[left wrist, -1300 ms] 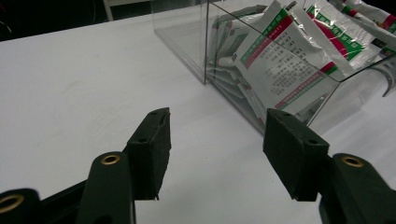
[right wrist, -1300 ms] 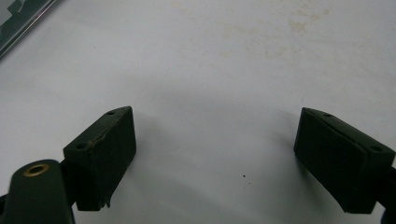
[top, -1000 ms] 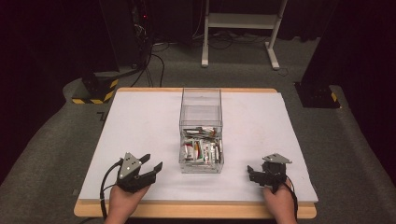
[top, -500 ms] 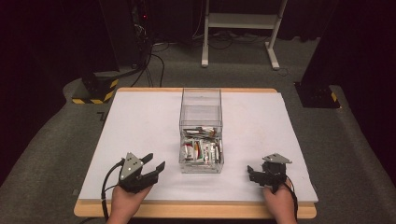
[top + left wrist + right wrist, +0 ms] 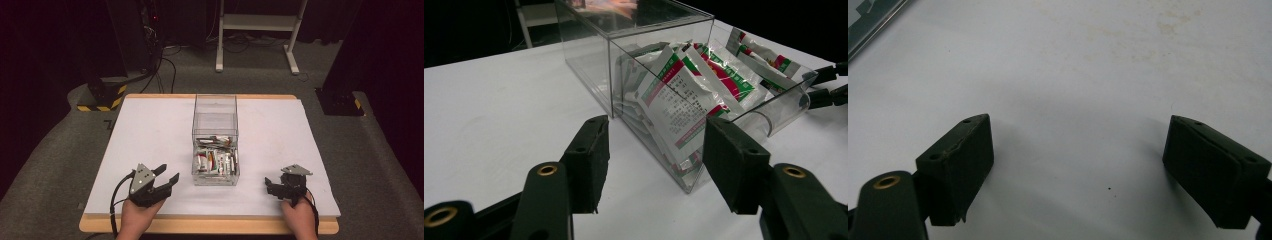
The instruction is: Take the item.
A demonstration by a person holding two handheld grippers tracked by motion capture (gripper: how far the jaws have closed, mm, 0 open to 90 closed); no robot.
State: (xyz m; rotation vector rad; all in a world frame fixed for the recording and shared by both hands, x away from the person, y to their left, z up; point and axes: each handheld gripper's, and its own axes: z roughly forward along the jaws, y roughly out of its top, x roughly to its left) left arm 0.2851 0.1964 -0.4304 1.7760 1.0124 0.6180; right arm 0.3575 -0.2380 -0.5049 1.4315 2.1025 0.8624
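A clear plastic box (image 5: 215, 107) stands mid-table, its open near end holding several red, green and white packets (image 5: 216, 161). My left gripper (image 5: 169, 173) rests at the front left, open, aimed toward the box's near left corner. In the left gripper view the open left gripper (image 5: 656, 145) frames the box (image 5: 589, 70) and its packets (image 5: 679, 100), with nothing between the jaws. My right gripper (image 5: 269, 186) sits at the front right, open, pointing left toward the box. In the right gripper view the right gripper (image 5: 1078, 145) stands wide over the bare white table (image 5: 1088, 60).
The white table top (image 5: 150, 130) has a wooden front edge (image 5: 210, 226). The other gripper's tips (image 5: 829, 85) show beyond the box in the left gripper view. Behind the table stand a white frame (image 5: 260, 30) and cables (image 5: 160, 55) on the floor.
My left gripper has edged slightly right, toward the box. The right gripper and the box have not moved.
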